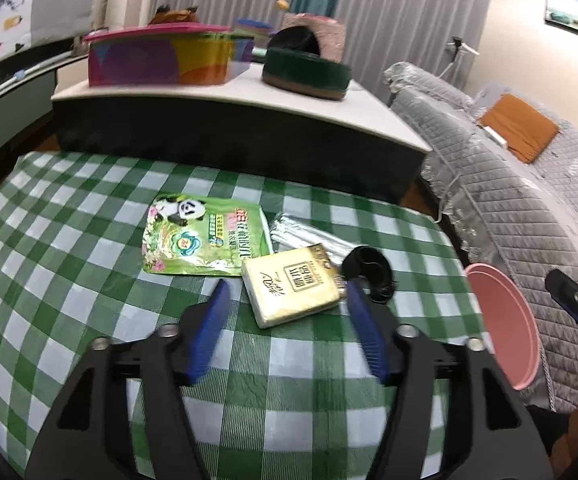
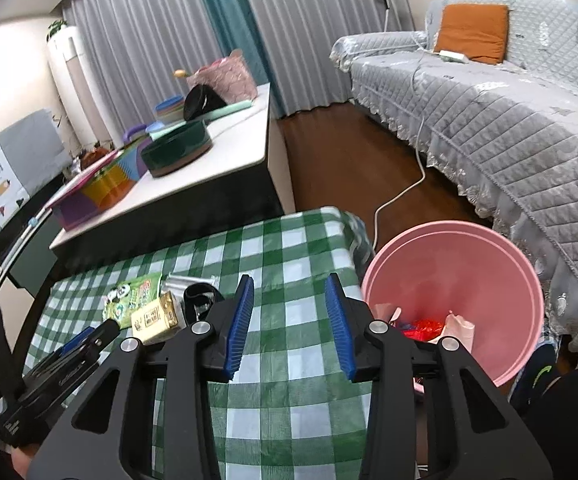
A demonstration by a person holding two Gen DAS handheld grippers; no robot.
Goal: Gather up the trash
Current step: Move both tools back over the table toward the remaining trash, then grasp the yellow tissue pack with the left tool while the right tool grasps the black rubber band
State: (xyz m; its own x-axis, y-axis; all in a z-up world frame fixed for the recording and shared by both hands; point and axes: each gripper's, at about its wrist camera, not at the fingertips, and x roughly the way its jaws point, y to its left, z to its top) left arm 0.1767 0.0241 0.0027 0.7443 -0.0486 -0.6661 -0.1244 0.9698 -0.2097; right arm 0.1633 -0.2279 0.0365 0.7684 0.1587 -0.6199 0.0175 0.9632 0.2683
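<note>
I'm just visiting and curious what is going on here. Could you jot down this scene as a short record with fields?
Setting: living room, table with green checked cloth
Trash on table: green panda packet, silver wrapper, gold pack, black item
Bin: pink bin beside the table, some trash already inside
Left gripper: open, empty, just opened wider, pointed at the gold pack
Right gripper: open, empty, jaws just narrowed, over bare cloth near the bin
Background: grey covered sofa, orange cushion

Bin [image 2: 455,248] stands right of table [image 2: 289,248].
</note>
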